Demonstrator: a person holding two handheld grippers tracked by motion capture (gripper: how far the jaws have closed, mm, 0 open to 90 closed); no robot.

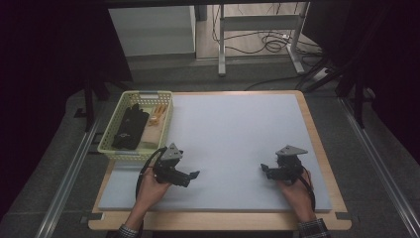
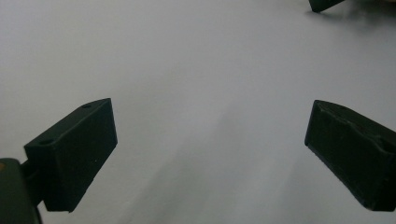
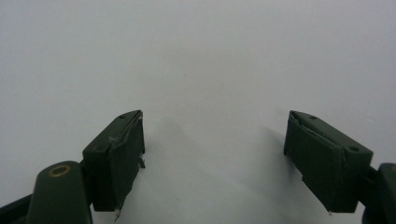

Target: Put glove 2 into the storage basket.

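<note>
High view shows us both hand-held grippers, left and right, wide open and empty on the tabletop; reaching for the basket, we judge the left cable could snag its rim.

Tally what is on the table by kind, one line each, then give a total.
Grippers: 2, the left gripper and the right gripper, both open and empty
Basket: 1, pale yellow
Black items in the basket: 1 bundle, too dark to tell apart
Orange items in the basket: 1 small cluster
Grey mat: 1
Total: 6
</note>
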